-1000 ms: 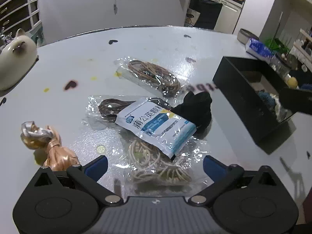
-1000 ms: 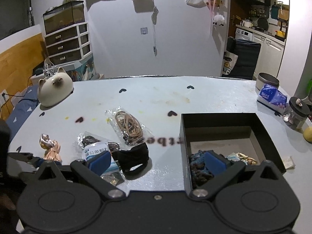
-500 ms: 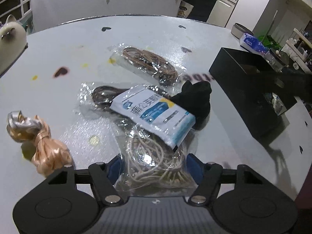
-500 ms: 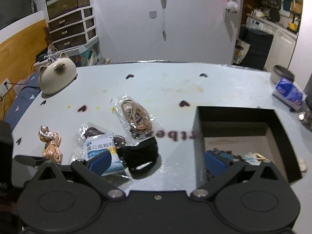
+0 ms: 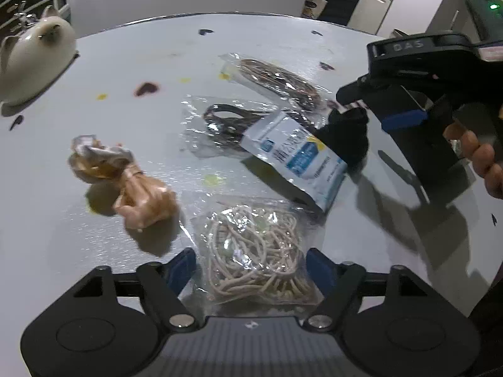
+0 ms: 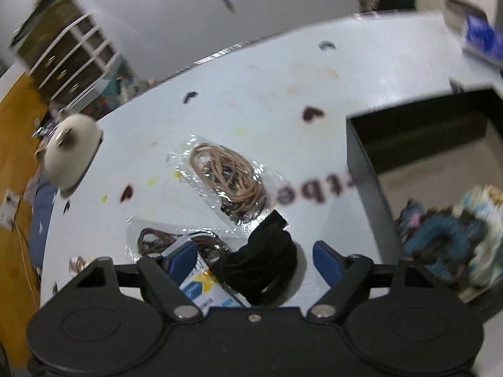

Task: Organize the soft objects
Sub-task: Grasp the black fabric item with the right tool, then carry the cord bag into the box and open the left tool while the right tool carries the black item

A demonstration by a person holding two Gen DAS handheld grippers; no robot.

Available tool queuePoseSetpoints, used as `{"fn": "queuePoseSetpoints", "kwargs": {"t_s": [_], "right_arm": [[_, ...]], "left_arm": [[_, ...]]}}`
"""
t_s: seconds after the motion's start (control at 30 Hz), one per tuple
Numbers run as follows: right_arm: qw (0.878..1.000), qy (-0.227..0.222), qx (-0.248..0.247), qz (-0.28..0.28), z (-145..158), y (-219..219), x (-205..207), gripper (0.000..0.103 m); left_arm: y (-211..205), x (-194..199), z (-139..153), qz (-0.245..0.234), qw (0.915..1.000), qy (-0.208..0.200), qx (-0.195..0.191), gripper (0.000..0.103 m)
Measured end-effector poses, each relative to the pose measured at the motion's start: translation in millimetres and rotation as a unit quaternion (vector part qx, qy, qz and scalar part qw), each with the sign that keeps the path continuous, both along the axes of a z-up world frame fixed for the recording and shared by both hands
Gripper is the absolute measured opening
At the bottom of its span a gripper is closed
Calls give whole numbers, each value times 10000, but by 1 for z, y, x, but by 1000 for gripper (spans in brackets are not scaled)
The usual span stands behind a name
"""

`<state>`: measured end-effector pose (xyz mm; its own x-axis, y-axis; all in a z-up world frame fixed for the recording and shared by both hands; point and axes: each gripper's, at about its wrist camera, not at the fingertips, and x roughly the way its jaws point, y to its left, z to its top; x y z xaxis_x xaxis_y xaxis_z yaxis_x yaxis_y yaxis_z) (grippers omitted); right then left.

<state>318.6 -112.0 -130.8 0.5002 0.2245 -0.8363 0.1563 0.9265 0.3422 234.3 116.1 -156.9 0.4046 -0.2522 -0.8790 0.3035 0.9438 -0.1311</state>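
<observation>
Though sealed in crinkled clear plastic, the cream cord bundle [image 5: 256,256] looks loosely tangled.

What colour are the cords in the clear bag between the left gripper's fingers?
Cream-white cords, best seen in the left wrist view.

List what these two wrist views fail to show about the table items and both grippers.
- Black box contents: right wrist view, motion blur smears them and the frame edge cuts the box.
- White-and-blue sachet: right wrist view, mostly hidden behind the right gripper, whose jaws are closing around the black fabric piece.
- Bag of pale cords: left wrist view, near end hidden by the left gripper, whose jaws are opening; pad contact unclear.
</observation>
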Motion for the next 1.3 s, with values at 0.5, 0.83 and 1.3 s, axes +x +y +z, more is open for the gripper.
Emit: {"fn": "queuePoseSetpoints", "kwargs": {"t_s": [0.5,0.83,1.3], "right_arm": [[9943,609,692,-536,-35,-6,7,24],[9982,214,497,-245,-14,-18,-17,12],[9989,-137,439,-51,8,-24,-44,12]], "left_arm": [[5,26,39,-503,9933,-652,-810,95],[-5,83,-11,-820,9895,394,-1119,96],[-2,22,2,-1343,9863,730,-620,96]]}}
